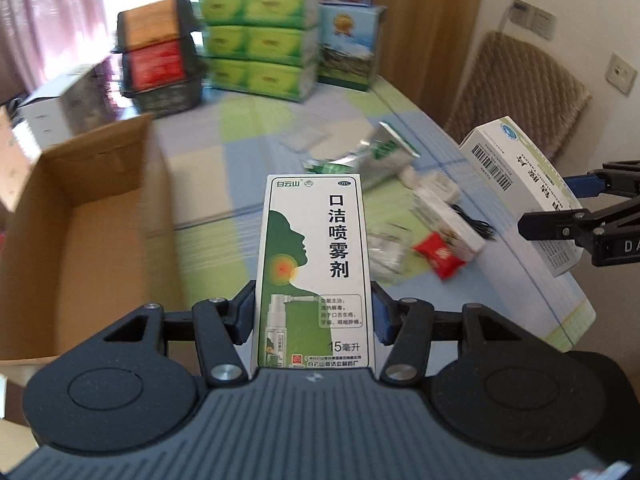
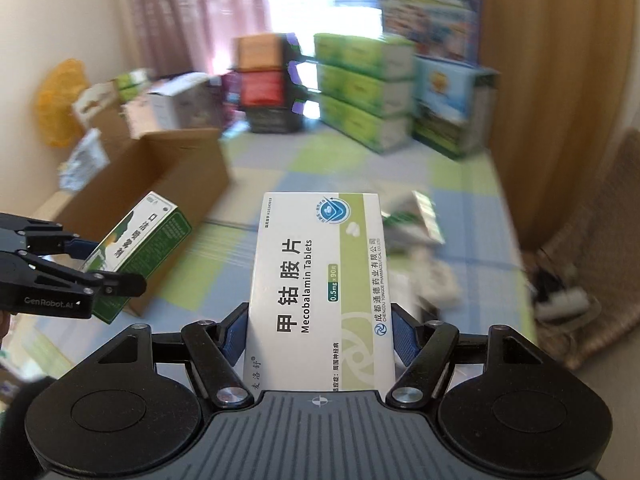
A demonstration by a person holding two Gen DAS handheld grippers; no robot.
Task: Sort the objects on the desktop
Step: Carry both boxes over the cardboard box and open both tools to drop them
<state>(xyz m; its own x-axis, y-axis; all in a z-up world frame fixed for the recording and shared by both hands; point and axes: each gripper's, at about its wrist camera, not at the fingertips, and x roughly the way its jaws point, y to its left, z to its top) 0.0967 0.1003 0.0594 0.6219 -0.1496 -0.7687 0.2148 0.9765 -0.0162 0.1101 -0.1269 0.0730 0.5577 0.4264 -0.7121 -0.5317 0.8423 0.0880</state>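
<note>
My left gripper point(image 1: 314, 317) is shut on a tall white-and-green throat spray box point(image 1: 314, 248), held upright above the checked tablecloth point(image 1: 224, 160). In the right wrist view my right gripper point(image 2: 320, 332) is shut on a white-and-green Mecobalamin tablet box point(image 2: 316, 280). Each view also shows the other hand's tool: the right gripper point(image 1: 558, 205) with the tablet box point(image 1: 516, 172) at the right edge, and the left gripper point(image 2: 108, 266) with the spray box point(image 2: 140, 248) at the left edge. An open cardboard box point(image 1: 80, 216) point(image 2: 160, 172) lies to the left.
Loose items lie on the cloth: a silver tube point(image 1: 384, 156), a red packet point(image 1: 438, 258), a small white box point(image 1: 448, 220), clear packets point(image 1: 388, 248). At the back stand green tissue packs point(image 1: 260, 40), black crates point(image 1: 156, 52) and a blue carton point(image 1: 348, 44). A wicker chair point(image 1: 520, 88) stands beyond the table's right edge.
</note>
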